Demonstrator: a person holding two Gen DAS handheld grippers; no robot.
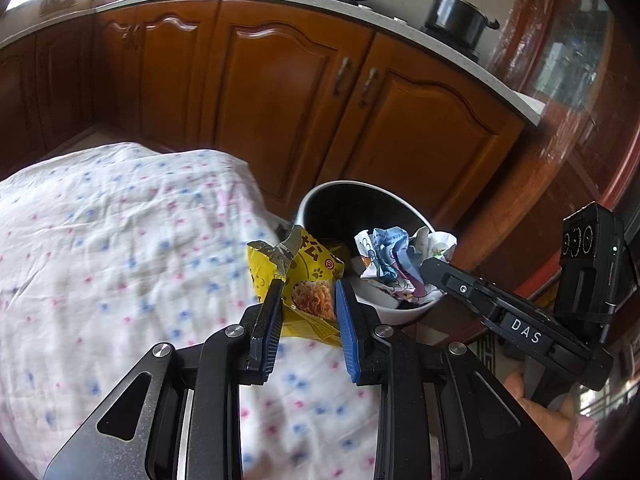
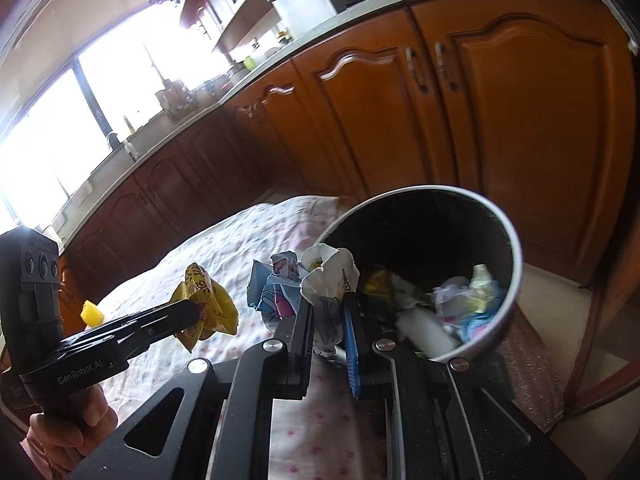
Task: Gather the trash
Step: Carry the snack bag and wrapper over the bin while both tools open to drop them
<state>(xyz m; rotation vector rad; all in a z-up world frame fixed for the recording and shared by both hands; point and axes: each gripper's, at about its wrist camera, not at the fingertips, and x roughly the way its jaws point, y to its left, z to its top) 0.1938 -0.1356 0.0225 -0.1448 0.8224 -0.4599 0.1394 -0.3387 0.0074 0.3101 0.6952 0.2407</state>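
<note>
My left gripper [image 1: 306, 292] is shut on a yellow snack wrapper [image 1: 308, 276], held above the cloth-covered table beside the bin. From the right wrist view the same wrapper [image 2: 208, 304] hangs in the left gripper [image 2: 192, 312]. My right gripper [image 2: 328, 312] is shut on a crumpled white and blue printed wrapper [image 2: 320, 284], just in front of the bin's mouth. The left wrist view shows that wrapper [image 1: 394, 264] at the rim, with the right gripper [image 1: 428, 266] on it. The white bin [image 2: 516, 280] with a dark inside holds several crumpled wrappers [image 2: 468, 300].
A floral white cloth [image 1: 120, 240] covers the table on the left. A small yellow scrap [image 2: 92, 314] lies on it. Orange wooden cabinets [image 1: 280, 92] stand close behind the bin [image 1: 320, 196], with pots on the counter above. A hand [image 2: 68, 432] holds the left gripper's handle.
</note>
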